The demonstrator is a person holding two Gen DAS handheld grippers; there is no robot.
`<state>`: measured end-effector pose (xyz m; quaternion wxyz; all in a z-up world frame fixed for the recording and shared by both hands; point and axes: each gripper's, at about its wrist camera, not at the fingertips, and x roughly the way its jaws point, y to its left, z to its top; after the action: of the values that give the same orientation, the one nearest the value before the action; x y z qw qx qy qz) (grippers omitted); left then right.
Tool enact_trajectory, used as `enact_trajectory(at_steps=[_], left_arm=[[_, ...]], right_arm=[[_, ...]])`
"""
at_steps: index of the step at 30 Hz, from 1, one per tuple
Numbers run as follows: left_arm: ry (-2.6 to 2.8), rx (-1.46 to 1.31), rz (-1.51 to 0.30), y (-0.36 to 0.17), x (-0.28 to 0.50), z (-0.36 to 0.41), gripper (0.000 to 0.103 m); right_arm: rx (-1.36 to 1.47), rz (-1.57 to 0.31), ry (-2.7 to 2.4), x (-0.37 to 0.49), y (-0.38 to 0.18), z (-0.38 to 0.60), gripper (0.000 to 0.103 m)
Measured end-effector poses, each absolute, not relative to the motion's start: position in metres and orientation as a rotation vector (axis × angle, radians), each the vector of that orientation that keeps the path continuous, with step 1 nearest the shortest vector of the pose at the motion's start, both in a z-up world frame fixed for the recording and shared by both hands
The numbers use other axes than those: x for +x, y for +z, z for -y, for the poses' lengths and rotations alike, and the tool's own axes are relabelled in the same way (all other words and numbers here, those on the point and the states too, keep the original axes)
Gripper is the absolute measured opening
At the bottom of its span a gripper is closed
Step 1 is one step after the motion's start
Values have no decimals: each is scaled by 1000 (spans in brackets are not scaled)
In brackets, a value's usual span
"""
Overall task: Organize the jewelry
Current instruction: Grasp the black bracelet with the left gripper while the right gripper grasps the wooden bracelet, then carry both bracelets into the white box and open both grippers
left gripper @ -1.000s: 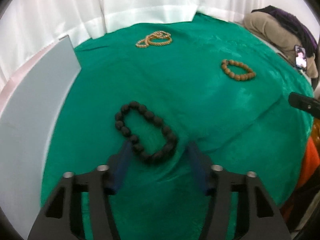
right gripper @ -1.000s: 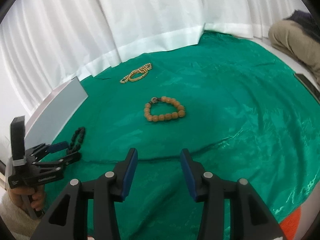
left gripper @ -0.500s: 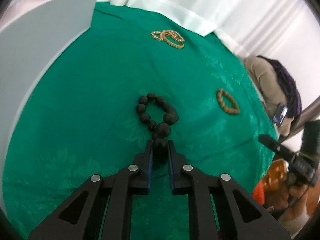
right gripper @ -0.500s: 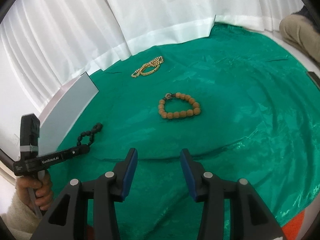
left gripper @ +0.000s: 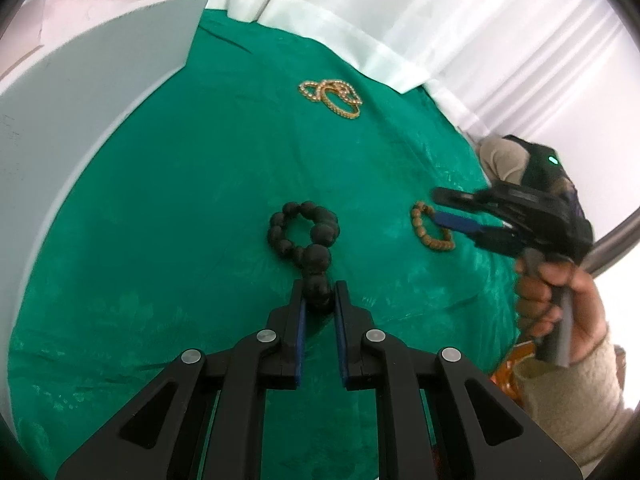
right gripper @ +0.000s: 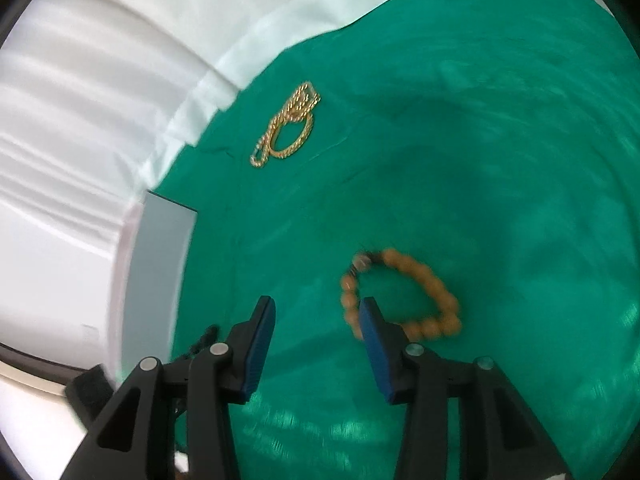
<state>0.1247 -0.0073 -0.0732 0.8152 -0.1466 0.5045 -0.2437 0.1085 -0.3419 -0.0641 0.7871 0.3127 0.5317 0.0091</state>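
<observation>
Left wrist view, from left to right: a pale grey board point(left gripper: 80, 92) stands at the left edge of the green cloth point(left gripper: 180, 200) that covers the bench. Near the middle, the left hand-held gripper point(left gripper: 319, 294) is now clamped on the near beads of the black bead bracelet point(left gripper: 306, 236). A second ago its jaws stood wide on either side of the bracelet's near edge; they have just closed, and the bracelet, then a flat oval, is pulled into a small loop with a stalk of beads running into the jaws. Its far loop seems to rest on the cloth, though I cannot tell for sure. Far beyond it the gold chains point(left gripper: 332, 98) lie untouched in a small tangle. To the right, the right hand-held gripper point(left gripper: 454, 210), held in a hand point(left gripper: 560, 300) with a fleecy sleeve, has swung in over the brown bead bracelet point(left gripper: 430, 232); earlier only its tip showed at the frame's edge.

The blurred right wrist view confirms this: its jaws are apart with nothing between them, the right finger point(right gripper: 374, 324) over the bracelet's near left beads, whereas before the bracelet lay well ahead.

So one pickup looks secured and a second is being lined up. Both bracelets still need carrying to wherever they are being gathered, and the chains remain.
</observation>
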Motion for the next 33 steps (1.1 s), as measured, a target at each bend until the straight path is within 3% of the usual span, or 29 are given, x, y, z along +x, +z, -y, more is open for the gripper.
enact_trajectory(at_steps=[6, 7, 8, 20, 33], left_arm=[[-496, -239, -1064, -75, 119, 15, 11], [-496, -244, -1065, -76, 118, 15, 11], [-496, -254, -1064, -76, 118, 14, 11], [-567, -537, -991, -40, 113, -22, 11], [-319, -533, -744, 115, 73, -150, 11]], right_arm=[[410, -1112, -202, 135, -76, 307, 41], [375, -1095, -221, 137, -77, 303, 31], [362, -1082, -223, 137, -79, 302, 11], [410, -855, 49, 90, 18, 305, 11], [350, -791, 429, 130, 104, 186, 11]])
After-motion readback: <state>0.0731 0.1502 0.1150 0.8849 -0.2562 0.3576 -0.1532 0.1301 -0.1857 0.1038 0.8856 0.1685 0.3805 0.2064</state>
